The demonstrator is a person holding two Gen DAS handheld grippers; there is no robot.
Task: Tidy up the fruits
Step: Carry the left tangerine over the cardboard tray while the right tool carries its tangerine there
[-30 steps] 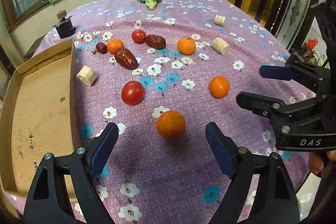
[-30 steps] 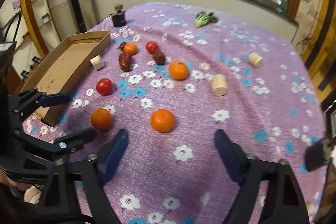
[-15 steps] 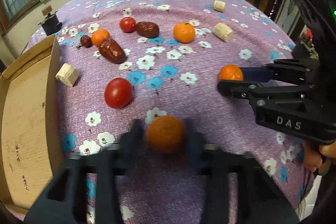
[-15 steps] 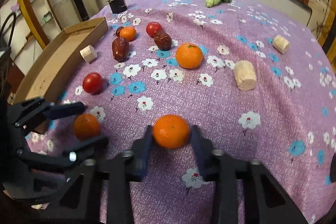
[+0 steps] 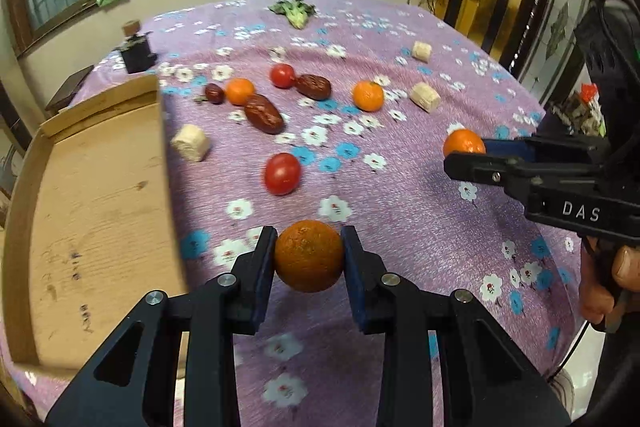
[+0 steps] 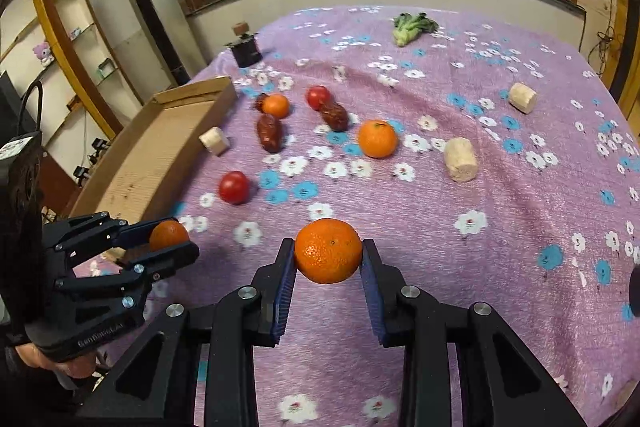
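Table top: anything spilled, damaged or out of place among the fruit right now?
Nothing spilled or damaged. The one odd mix: pale cork-like cylinders and a leafy green vegetable lie among the fruit on the flowered cloth. The cardboard tray holds nothing yet. Each gripper holds one orange: left, right.

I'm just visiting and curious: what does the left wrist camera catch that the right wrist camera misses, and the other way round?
Left only: the inside of the cardboard tray and a person's hand on the right gripper. Right only: a tall grey cylinder and wall shelves. Both: each gripper shut on an orange, left gripper, right orange, plus tomatoes and dates on the purple floral cloth.
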